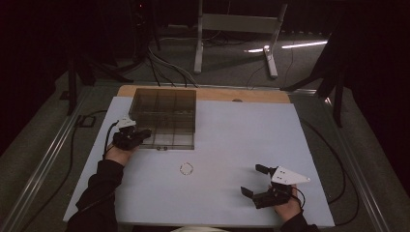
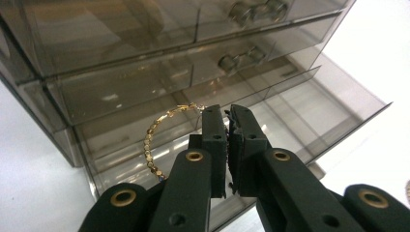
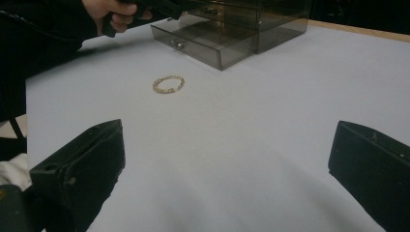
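A smoky clear drawer box [image 1: 164, 113] stands at the table's back left, its lowest drawer [image 2: 333, 106] pulled out. My left gripper [image 1: 141, 135] hovers at the box's front left corner. In the left gripper view its jaws [image 2: 227, 116] are shut on a thin gold beaded bracelet [image 2: 151, 145], which hangs to their left over the open drawer. A second gold bracelet [image 1: 186, 168] lies flat on the white table [image 1: 232, 130], seen ahead in the right gripper view [image 3: 168, 84]. My right gripper [image 1: 252, 180] rests near the front right, jaws open and empty [image 3: 227, 159].
The box's upper drawers [image 2: 232, 58] are closed, with small round knobs. The open drawer [image 3: 208, 46] juts toward the table's middle. A bare wooden strip [image 1: 203, 92] runs along the table's far edge. Cables and metal stand legs [image 1: 232, 43] lie on the floor behind.
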The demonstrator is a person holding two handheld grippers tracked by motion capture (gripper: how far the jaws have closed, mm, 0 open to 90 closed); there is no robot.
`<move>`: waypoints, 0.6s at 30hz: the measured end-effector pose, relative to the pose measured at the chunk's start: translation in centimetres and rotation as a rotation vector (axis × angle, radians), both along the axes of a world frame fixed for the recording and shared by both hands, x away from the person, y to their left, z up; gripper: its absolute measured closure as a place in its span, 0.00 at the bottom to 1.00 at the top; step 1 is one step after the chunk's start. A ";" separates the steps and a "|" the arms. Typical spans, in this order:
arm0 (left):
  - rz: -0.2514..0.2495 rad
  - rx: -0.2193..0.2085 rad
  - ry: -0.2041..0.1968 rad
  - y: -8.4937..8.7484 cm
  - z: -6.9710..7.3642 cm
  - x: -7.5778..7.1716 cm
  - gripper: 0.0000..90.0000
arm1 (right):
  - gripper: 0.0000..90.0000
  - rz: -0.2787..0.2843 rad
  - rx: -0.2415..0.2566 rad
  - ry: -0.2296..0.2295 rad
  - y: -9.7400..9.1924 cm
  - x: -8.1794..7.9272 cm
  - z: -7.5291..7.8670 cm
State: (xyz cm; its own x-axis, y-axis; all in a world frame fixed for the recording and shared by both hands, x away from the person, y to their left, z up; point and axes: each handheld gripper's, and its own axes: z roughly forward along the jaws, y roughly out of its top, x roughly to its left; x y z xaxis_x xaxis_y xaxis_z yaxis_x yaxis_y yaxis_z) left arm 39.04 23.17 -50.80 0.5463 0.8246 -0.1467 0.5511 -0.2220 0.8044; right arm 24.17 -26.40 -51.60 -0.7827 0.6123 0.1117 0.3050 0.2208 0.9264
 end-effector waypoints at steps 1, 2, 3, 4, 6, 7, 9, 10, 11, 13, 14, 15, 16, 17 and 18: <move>0.003 0.000 0.006 0.0 -0.1 0.1 0.97 | 0.00 0.001 -0.002 0.001 0.0 0.0 0.0; 0.006 0.003 0.012 0.1 -0.2 0.1 0.97 | 0.00 0.000 -0.002 0.002 0.0 0.0 0.0; 0.009 0.006 0.016 0.0 -0.3 0.1 0.97 | 0.00 0.000 0.000 0.005 0.0 0.1 -0.1; 0.010 0.011 0.017 0.0 -0.3 0.2 0.97 | 0.00 0.000 -0.001 0.005 0.0 0.0 0.0; 0.015 0.020 0.022 0.0 -0.3 0.2 0.97 | 0.00 0.002 -0.001 0.002 0.0 0.0 0.0; 0.021 0.023 0.026 0.1 -0.4 0.4 0.97 | 0.00 0.003 -0.002 0.003 0.0 0.0 0.0; 0.029 0.024 0.031 0.1 -0.5 0.5 0.97 | 0.00 0.006 -0.006 0.006 0.0 0.0 -0.1; 0.031 0.027 0.035 0.1 -0.6 0.5 0.97 | 0.00 0.007 -0.005 0.005 0.0 0.0 -0.1; 0.031 0.027 0.035 0.1 -0.6 0.5 0.97 | 0.00 0.007 -0.005 0.005 0.0 0.0 -0.1; 0.042 0.028 0.046 0.2 -0.7 0.6 0.97 | 0.00 0.006 -0.003 0.006 0.0 0.1 -0.1; 0.047 0.027 0.042 0.2 -0.7 0.5 0.96 | 0.00 0.006 -0.001 0.008 0.0 0.1 -0.1; 0.050 0.027 0.043 0.3 -0.7 0.6 0.95 | 0.00 0.005 -0.001 0.007 0.0 0.0 -0.1; 0.050 0.022 0.042 0.3 -0.6 0.6 0.91 | 0.00 0.005 -0.002 0.005 0.0 0.0 0.0; 0.050 0.022 0.042 0.3 -0.6 0.6 0.90 | 0.00 0.006 -0.003 0.006 0.0 0.0 -0.1; 0.055 0.017 0.038 0.4 -0.5 0.5 0.87 | 0.00 0.006 -0.004 0.006 0.0 0.0 -0.1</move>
State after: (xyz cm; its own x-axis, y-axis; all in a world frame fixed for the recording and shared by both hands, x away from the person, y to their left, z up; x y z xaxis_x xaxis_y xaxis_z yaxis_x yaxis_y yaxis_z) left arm 39.57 23.58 -51.33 0.4941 0.8561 -0.1518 0.5926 -0.2039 0.7792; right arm 24.22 -26.38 -51.68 -0.7854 0.6084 0.1139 0.3096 0.2267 0.9235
